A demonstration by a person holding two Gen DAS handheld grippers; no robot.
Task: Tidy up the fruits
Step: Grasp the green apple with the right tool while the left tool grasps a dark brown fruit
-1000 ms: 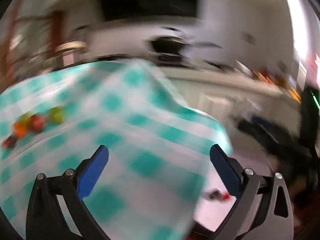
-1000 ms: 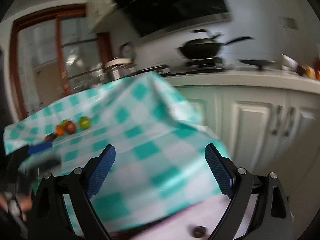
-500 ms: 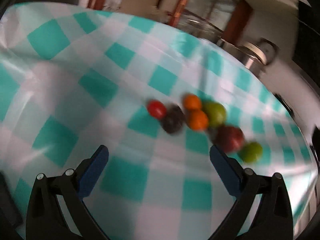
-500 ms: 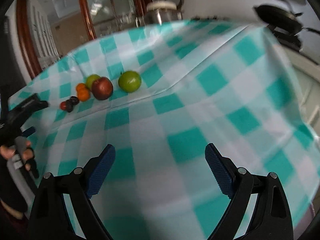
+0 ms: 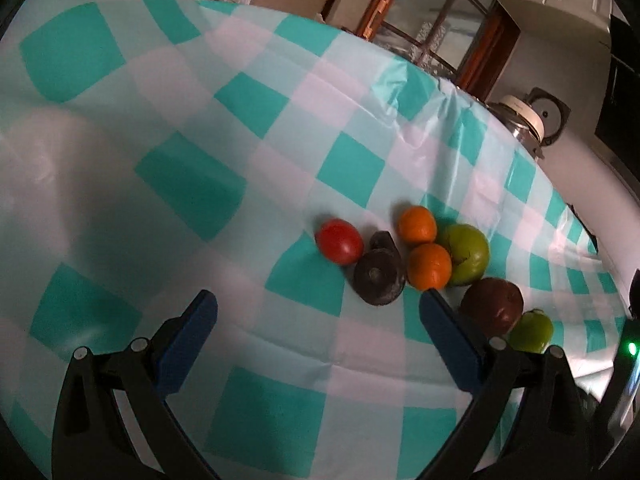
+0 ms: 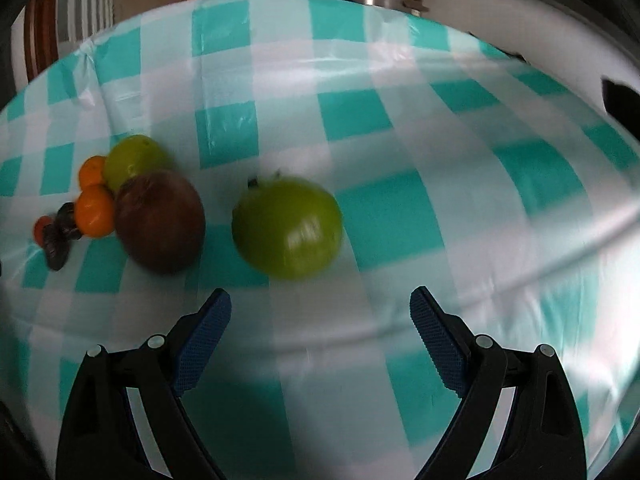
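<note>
On the checked cloth (image 6: 400, 128), just beyond our right gripper (image 6: 320, 312), lies a green tomato (image 6: 287, 228), set a little apart from the rest of the fruit. It sits almost on the line between the two blue fingers, slightly toward the left one, with bare cloth between it and the tips. To its left is a dark apple (image 6: 160, 222), near it but not touching as far as we can tell. Farther left the others cluster: a green fruit (image 6: 134, 160), two oranges (image 6: 95, 210), a dark avocado (image 6: 56, 240) and a red tomato (image 6: 42, 230) at the far end.

Our right jaws are spread wide and hold nothing. We judge the step in hand to be taking the green tomato first. To do it well, we need to move forward until the fruit sits between the pads, centre it, then close gently at its widest part; it is round and glossy, so an off-centre squeeze may roll it toward the apple.

From the left gripper (image 5: 316, 300), also spread and empty, we see the avocado (image 5: 378, 276) just ahead, between the fingers and toward the right one. The red tomato (image 5: 339, 241) touches its left side and the oranges (image 5: 430, 266) lie at its right. The apple (image 5: 492, 306) and green tomato (image 5: 532, 330) sit past the right finger.

We see no bowl or tray, so we cannot tell where the fruit should go.
</note>
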